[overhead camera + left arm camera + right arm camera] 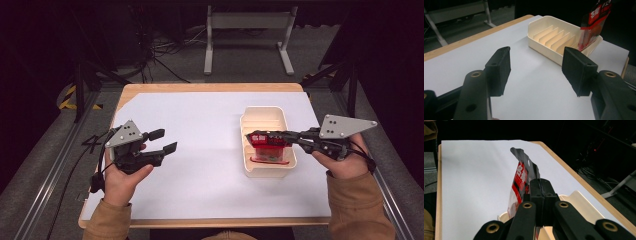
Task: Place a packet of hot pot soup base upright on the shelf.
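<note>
My right gripper (252,135) was pinching the red packet (270,145) by its top edge, upright over the near slot of the rack (265,116). Left gripper (165,141) spread, holding nothing, well apart. Packet seemingly not yet seated; lowering and release remained. Other slots empty.

overhead view plus two close tongs-cams

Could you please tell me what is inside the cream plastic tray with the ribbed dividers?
A red-and-clear plastic packet stands in the near end of the cream ribbed tray, pinched by the right tool. The remaining slots look empty. The tray floor under the packet is covered.
</note>
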A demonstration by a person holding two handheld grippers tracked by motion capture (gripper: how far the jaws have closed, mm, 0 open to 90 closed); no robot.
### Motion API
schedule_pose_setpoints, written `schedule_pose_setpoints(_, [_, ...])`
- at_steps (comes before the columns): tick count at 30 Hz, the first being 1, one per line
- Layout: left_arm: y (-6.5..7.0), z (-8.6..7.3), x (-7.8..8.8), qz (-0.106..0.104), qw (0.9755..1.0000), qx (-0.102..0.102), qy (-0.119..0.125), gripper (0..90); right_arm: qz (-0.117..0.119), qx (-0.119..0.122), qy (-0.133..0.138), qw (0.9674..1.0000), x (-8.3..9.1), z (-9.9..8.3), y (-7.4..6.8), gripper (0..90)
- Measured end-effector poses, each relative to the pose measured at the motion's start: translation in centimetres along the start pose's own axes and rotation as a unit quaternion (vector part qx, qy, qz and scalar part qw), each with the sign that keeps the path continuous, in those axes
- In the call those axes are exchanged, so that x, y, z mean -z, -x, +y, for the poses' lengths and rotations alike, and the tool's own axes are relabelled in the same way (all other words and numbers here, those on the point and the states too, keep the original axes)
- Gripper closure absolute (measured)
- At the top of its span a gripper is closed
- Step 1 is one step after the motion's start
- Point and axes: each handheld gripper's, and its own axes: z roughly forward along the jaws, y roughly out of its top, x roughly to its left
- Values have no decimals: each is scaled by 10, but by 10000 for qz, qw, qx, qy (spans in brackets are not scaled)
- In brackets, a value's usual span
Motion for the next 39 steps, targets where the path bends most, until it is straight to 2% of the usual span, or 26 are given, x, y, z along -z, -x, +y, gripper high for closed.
schedule_pose_setpoints(11, [-2, -1, -1, 14, 10000, -3, -24, 411, 158, -76, -148, 9997, -8, -5, 2, 898])
schedule_pose_setpoints(15, [-2, -2, -2, 24, 10000, 27, -55, 410, 267, -204, -204, 9992, -12, -10, 6, 898])
schedule_pose_setpoints(22, [-3, -2, -3, 35, 10000, 24, -71, 409, 349, -277, -279, 9986, -15, -14, 8, 897])
schedule_pose_setpoints(31, [-4, -3, -3, 43, 9999, 50, -76, 407, 553, -478, -459, 9963, -22, -22, 11, 890])
schedule_pose_setpoints(39, [-4, -3, -4, 45, 9999, 41, -107, 407, 603, -496, -591, 9952, -26, -26, 13, 865])
